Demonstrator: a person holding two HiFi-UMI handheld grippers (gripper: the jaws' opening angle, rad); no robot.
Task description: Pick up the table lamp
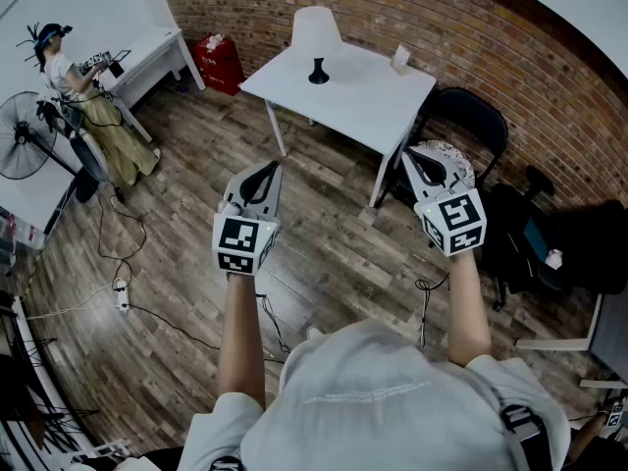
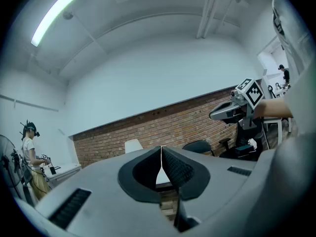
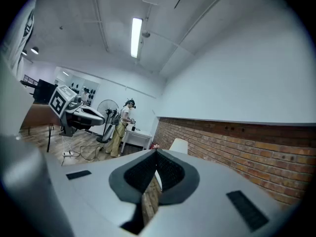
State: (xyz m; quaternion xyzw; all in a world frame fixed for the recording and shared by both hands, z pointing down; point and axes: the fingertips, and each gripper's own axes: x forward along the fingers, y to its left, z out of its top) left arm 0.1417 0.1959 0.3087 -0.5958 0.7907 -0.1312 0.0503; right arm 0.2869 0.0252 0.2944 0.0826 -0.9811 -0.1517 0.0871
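White table (image 1: 368, 94) w/ black lamp (image 1: 318, 71) (prob.), brick wall (image 1: 491, 37), wood floor (image 1: 196, 155)

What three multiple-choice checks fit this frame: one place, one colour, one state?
1. Where is the lamp?
A. on the table
B. on the floor
C. in a gripper

2. What colour is the table?
A. black
B. white
C. red

3. How do the jaws of the left gripper and right gripper stand?
A. both together, holding nothing
B. both wide apart
C. one clamped on the lamp

Key: 1 A, the lamp stands on the tabletop; 2 B, top and legs are white; 3 A, each gripper view shows the jaws meeting with nothing between.
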